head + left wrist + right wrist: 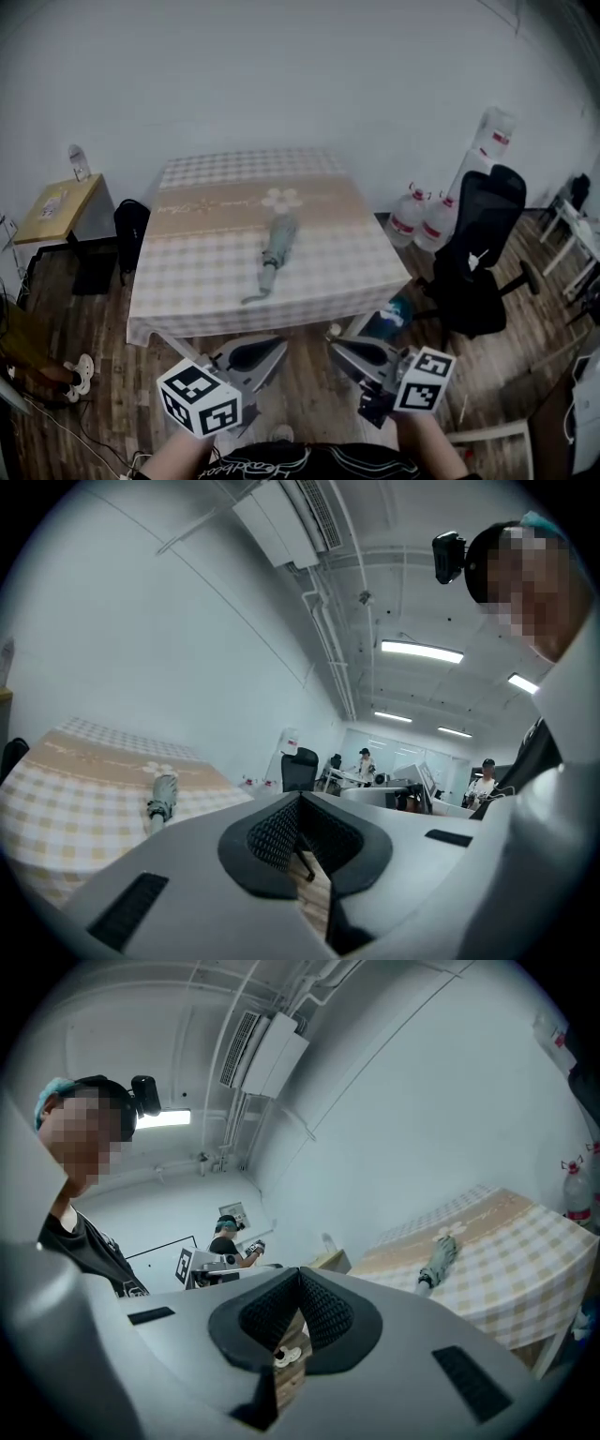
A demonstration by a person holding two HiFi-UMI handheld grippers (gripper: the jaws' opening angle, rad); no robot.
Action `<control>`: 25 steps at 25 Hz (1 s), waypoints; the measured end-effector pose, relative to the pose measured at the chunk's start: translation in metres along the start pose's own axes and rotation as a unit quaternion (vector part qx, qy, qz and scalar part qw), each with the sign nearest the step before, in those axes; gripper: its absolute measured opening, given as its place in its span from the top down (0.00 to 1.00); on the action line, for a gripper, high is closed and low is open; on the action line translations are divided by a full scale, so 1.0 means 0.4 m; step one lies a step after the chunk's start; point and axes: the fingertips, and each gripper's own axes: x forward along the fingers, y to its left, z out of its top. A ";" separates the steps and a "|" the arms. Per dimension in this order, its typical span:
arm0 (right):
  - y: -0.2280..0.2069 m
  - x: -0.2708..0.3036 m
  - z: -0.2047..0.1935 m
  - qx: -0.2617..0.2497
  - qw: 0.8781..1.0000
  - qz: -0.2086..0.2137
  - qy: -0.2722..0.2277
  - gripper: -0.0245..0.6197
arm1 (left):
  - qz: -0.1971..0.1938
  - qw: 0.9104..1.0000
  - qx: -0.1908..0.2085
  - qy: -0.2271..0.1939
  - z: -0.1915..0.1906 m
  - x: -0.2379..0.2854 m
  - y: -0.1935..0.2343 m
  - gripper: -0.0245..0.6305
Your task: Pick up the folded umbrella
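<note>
The folded grey umbrella (274, 248) lies lengthwise on the checked tablecloth of the table (197, 291), handle toward me. It also shows in the left gripper view as the umbrella (161, 797) and in the right gripper view as the umbrella (437, 1260). My left gripper (274, 345) and right gripper (336, 345) hang side by side in front of the table's near edge, well short of the umbrella. Both point roughly level toward the table. The left gripper (300, 797) has its jaws together with nothing between them, and so does the right gripper (300, 1271).
A black office chair (478, 253) stands right of the table, with large water bottles (422, 220) behind it. A small wooden side table (61, 208) and a black bag (131, 234) are at the left. Slippers (80, 373) lie on the wooden floor.
</note>
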 end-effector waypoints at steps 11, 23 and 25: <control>-0.158 0.091 0.051 0.002 1.000 -0.015 -0.006 0.94 | 0.003 1.000 -0.003 0.017 0.022 0.107 0.177 0.97; -0.301 0.052 0.103 0.003 0.999 0.035 0.003 0.94 | 0.069 0.997 0.002 0.035 0.001 0.237 0.208 0.96; -0.313 0.026 0.110 0.002 0.999 0.049 0.010 0.94 | 0.092 0.995 0.002 0.036 -0.009 0.258 0.197 0.96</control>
